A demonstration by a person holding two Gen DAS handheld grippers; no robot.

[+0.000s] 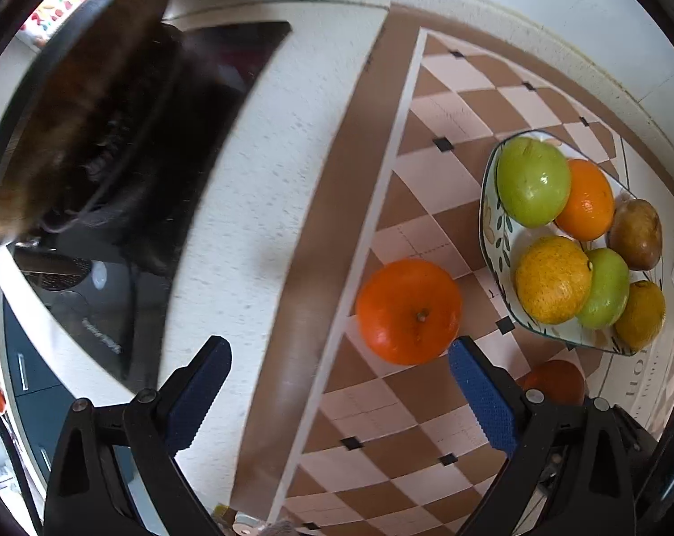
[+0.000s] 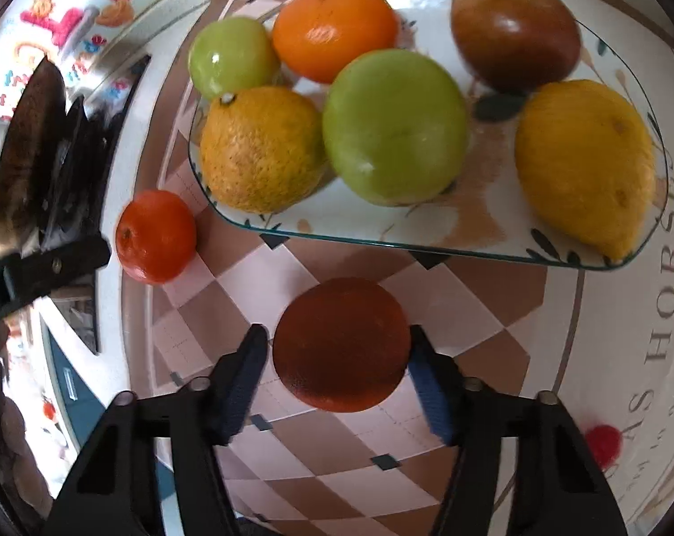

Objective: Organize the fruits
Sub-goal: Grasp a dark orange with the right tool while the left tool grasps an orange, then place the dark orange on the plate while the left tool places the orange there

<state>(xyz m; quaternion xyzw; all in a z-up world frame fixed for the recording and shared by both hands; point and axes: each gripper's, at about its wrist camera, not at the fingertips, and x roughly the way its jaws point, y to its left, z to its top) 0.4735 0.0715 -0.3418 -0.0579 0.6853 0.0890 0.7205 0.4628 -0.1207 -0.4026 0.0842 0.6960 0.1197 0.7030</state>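
Flanking a dark orange on either side, the blue pads of the right gripper stand just beside its skin; whether they press on it cannot be told. That fruit rests on a checked brown-and-cream mat, directly between the fingers. Beyond the fingertips lies a glass plate with a leaf pattern, holding six fruits: a speckled yellow citrus and a large green apple nearest, a lemon off the right finger's side, then a small green apple, a bright orange and a brown fruit farthest. Off the left finger's side, beside the plate's corner, sits a small red-orange mandarin on the mat.

Seen from the left wrist, the left gripper has its fingers spread wide with nothing between the pads. The mandarin lies just ahead of the right-hand fingertip, on the mat's edge, apart from both pads. Farther out past that finger stands the plate of fruit. Ahead of the left-hand finger runs a white worktop, and beyond it a dark pan over a black hob.
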